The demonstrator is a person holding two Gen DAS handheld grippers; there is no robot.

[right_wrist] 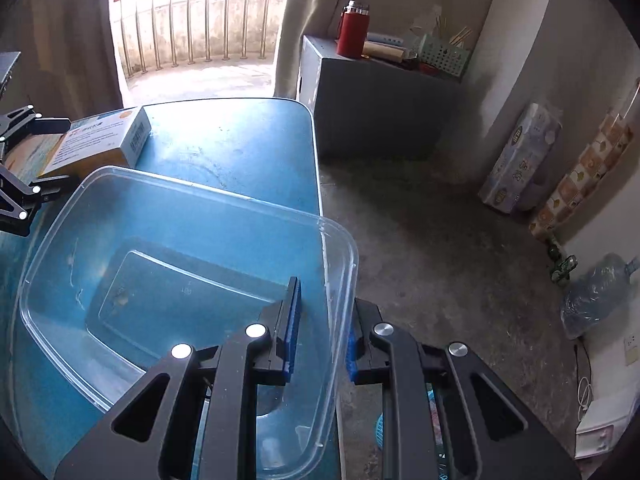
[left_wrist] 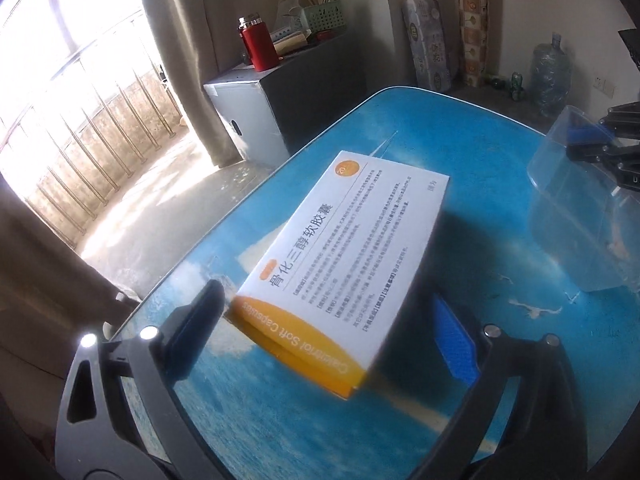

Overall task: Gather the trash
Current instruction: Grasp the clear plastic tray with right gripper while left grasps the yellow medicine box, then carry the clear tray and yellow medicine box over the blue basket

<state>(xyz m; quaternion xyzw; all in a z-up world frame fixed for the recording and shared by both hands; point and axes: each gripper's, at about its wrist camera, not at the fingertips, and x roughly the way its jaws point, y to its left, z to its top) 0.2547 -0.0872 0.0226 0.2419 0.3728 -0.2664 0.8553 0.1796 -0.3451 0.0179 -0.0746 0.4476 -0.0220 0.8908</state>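
Left wrist view: the left gripper (left_wrist: pixel 336 316) stood wide, its fingers either side of the box (left_wrist: pixel 344 268), which lay on the blue table (left_wrist: pixel 500 360); whether the pads touched it I could not tell. The tub (left_wrist: pixel 576 216) sat at the right.

Right wrist view: the right gripper (right_wrist: pixel 320 336) was narrowed on the tub's (right_wrist: pixel 120 264) near wall, pinching it. The box (right_wrist: pixel 100 140) lay beyond, between the left gripper's (right_wrist: pixel 52 152) fingers.

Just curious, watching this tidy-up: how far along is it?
Early on. Nothing looks binned yet: the clear plastic container is empty. In hand: the right gripper pinches its wall. The left gripper stands open around the white-and-orange medicine box on the blue table, still to be collected.
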